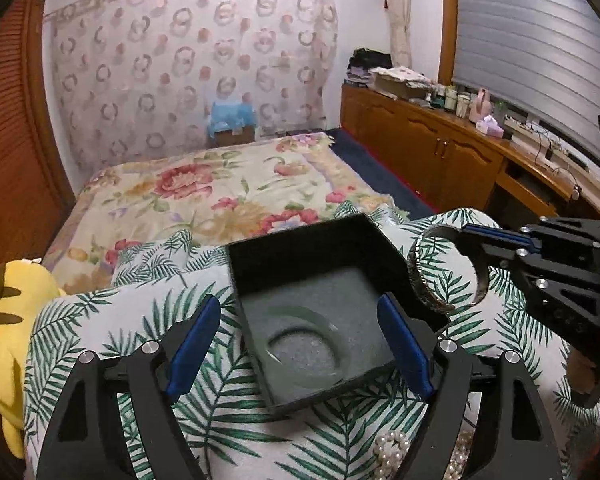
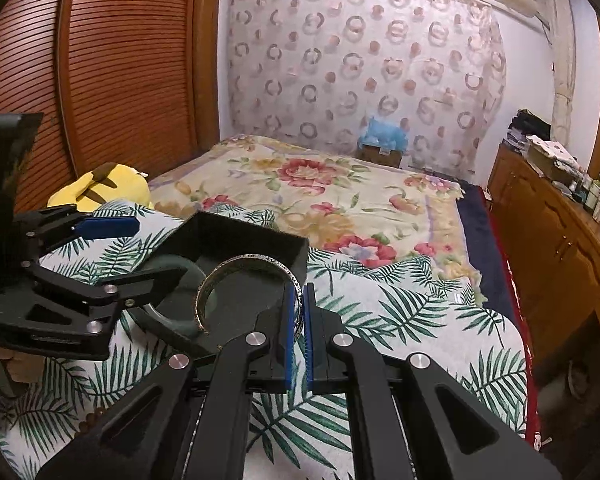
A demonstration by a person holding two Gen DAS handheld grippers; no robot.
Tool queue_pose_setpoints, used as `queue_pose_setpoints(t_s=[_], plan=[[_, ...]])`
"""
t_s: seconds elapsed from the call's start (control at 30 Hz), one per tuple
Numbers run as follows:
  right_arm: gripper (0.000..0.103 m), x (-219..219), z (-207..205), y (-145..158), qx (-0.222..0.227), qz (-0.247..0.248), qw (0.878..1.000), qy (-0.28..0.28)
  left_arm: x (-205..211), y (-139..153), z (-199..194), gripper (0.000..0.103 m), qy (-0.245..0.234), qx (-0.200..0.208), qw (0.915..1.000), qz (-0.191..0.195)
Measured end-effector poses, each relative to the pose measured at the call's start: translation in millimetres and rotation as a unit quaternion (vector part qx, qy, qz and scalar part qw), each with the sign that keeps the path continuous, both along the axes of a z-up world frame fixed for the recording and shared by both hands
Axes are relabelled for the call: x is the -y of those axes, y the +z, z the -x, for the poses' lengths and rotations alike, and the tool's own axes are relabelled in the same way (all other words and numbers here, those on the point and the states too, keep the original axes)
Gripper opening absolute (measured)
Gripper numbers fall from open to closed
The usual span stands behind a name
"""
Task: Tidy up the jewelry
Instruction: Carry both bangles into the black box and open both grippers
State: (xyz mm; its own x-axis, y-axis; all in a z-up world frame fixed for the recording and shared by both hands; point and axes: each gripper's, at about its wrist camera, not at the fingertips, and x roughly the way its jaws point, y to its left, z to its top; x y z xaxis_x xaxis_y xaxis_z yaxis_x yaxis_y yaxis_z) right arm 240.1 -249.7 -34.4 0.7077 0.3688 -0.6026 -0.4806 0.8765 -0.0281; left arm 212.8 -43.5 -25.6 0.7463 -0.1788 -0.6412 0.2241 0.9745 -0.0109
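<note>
A black open jewelry box [image 1: 300, 248] with grey foam lining sits on a palm-leaf pillow [image 1: 140, 300]; a pale green jade bangle [image 1: 332, 332] lies inside it. My left gripper [image 1: 300, 344] is open, its blue pads on either side of the box's near corner. My right gripper [image 2: 299, 308] is shut on a silver cuff bracelet [image 2: 236, 268], held just to the right of the box, above the pillow. The bracelet [image 1: 420, 276] and right gripper [image 1: 472, 240] show at the right in the left wrist view. The box [image 2: 260, 240] and left gripper [image 2: 140, 248] show in the right wrist view.
Pearl jewelry [image 1: 392, 448] lies on the pillow near my left gripper's right finger. A yellow plush toy [image 1: 4, 320] lies at the left. A floral bedspread [image 1: 220, 188] lies behind. A wooden cabinet [image 1: 440, 148] with clutter runs along the right wall.
</note>
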Motion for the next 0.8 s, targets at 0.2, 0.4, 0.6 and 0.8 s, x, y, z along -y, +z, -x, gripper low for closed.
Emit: queue_pose_setpoints(t_s=[0.2, 0.4, 0.6, 0.8], plan=[[0.005, -18.4, -5.3, -1.8, 0.003, -0.001, 1.000, 0.016, -20.2, 10.1, 16.2, 0.081, 0.016, 0.008, 0.9998, 0.010], [0.005, -47.2, -6.6, -18.7, -0.006, 0.029, 0.999, 0.033, -33.6, 6.6, 37.7, 0.082, 0.023, 0.007, 0.9997, -0.004], [0.006, -59.3, -10.8, -27.1, -0.007, 0.046, 0.998, 0.033, -43.9, -2.8, 59.8, 0.082, 0.022, -0.003, 0.9997, 0.006], [0.009, -55.7, -4.5, -21.4, -0.001, 0.039, 0.999, 0.038, -39.3, -7.8, 72.3, 0.082, 0.015, -0.008, 0.9998, 0.004]])
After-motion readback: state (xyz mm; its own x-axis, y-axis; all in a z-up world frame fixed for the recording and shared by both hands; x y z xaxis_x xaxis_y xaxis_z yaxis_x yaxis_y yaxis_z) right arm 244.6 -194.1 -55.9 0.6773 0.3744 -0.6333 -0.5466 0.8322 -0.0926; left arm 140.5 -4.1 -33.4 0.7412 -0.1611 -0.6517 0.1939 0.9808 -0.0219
